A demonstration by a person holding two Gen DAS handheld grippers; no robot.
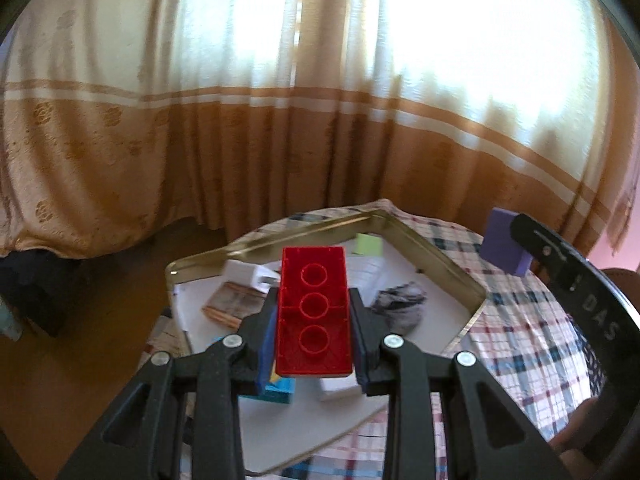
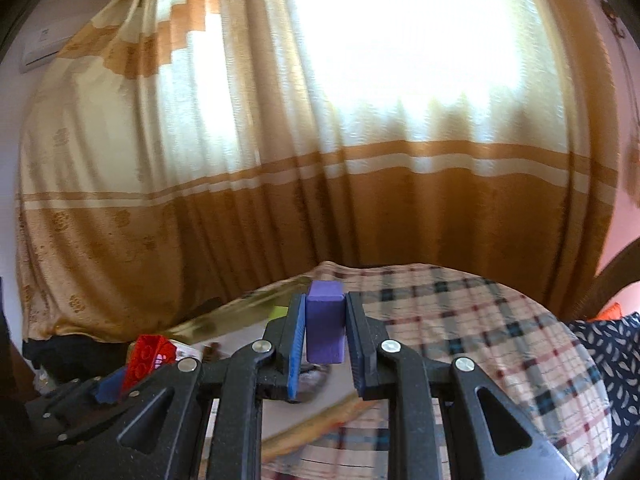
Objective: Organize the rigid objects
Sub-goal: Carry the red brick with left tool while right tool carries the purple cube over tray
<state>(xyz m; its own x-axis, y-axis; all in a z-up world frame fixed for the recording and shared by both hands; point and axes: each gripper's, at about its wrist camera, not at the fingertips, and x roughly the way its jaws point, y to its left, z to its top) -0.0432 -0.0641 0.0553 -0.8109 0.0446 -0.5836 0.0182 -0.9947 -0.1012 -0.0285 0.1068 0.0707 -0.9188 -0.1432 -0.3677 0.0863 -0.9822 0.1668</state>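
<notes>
While the left claw (image 1: pixel 314 320) pinches a red brick (image 1: pixel 313 308) at lower centre and the right claw (image 2: pixel 325 332) clamps a purple block (image 2: pixel 325 328), both above the tin tray (image 1: pixel 440 258), either piece could slip from its narrow grip and drop outside the tray.

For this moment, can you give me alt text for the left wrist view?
The left gripper holds a red building brick, hollow underside facing the camera, above a gold-rimmed tray of small items on a plaid tablecloth. At right, the right gripper carries a purple block; backlit tan curtains fill the background.
</notes>
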